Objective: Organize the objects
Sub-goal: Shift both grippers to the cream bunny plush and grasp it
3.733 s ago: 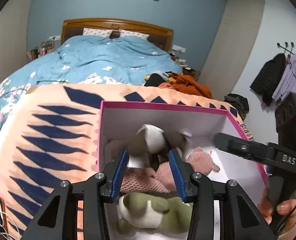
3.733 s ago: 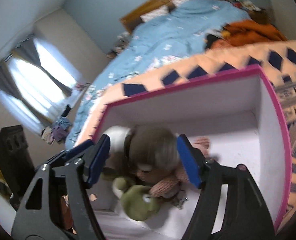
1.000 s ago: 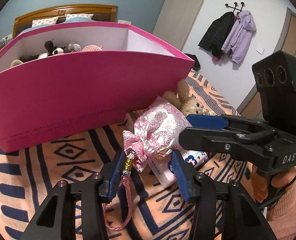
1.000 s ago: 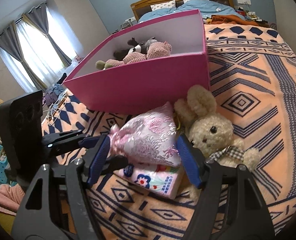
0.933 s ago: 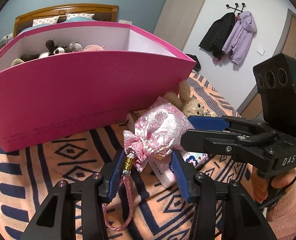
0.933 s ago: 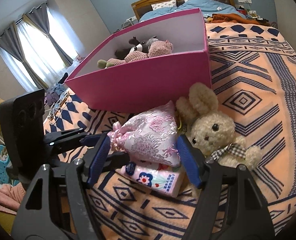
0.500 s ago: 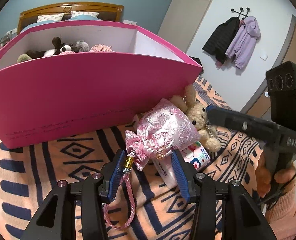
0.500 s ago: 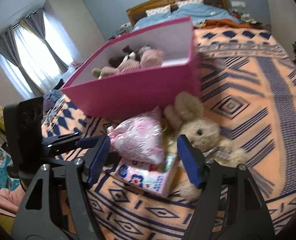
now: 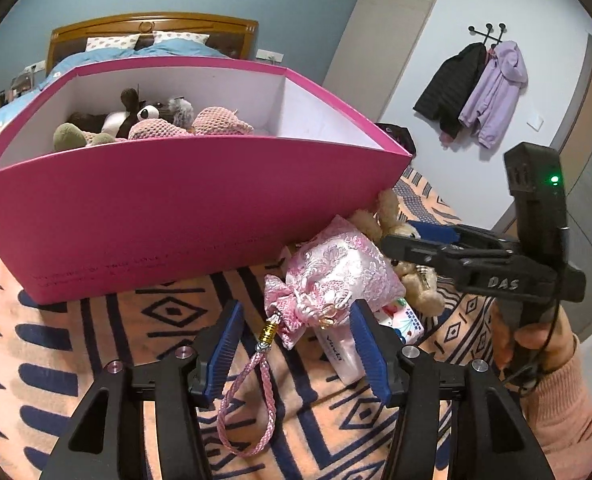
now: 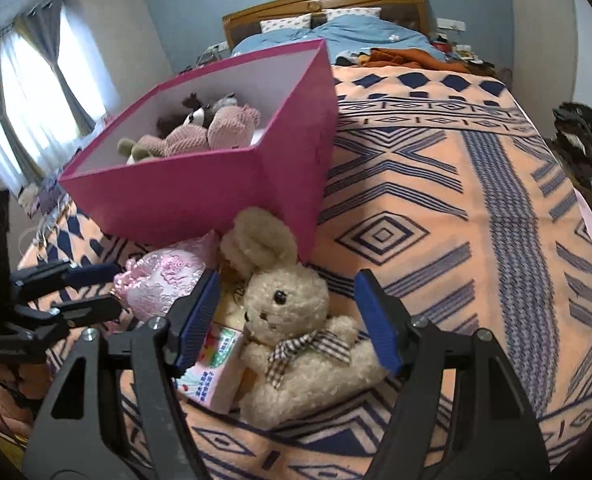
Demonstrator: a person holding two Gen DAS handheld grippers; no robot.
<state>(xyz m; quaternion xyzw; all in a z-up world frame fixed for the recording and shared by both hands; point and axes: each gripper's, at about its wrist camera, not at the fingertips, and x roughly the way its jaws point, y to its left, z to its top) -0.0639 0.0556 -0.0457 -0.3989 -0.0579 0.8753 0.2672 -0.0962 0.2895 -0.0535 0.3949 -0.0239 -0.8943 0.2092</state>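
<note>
A pink brocade pouch [image 9: 336, 268] [image 10: 163, 280] lies on the patterned blanket, against a magenta box [image 9: 199, 216] [image 10: 199, 196] that holds several plush toys. My left gripper [image 9: 296, 344] [image 10: 109, 288] has its jaws opening. The pouch's tied neck is between the pads, untouched, and its braided cord [image 9: 247, 392] trails toward me. My right gripper [image 10: 287, 316] [image 9: 412, 238] is open around a cream plush bunny [image 10: 291, 300] [image 9: 424, 292], pads clear of it. A flowered tissue pack [image 10: 211, 376] [image 9: 400, 316] lies under the pouch and bunny.
The orange and navy blanket [image 10: 436, 208] runs right to a rounded edge. A dark heap [image 10: 580, 132] lies beyond that edge. Behind the box are a blue-covered bed [image 10: 360, 28], orange clothes [image 10: 408, 56], and coats on a wall hook [image 9: 476, 92]. A window [image 10: 27, 92] is at left.
The left jaws have widened away from the pouch's neck. The right gripper has swung right, from around the pouch to around the bunny. Both were over the box interior earlier.
</note>
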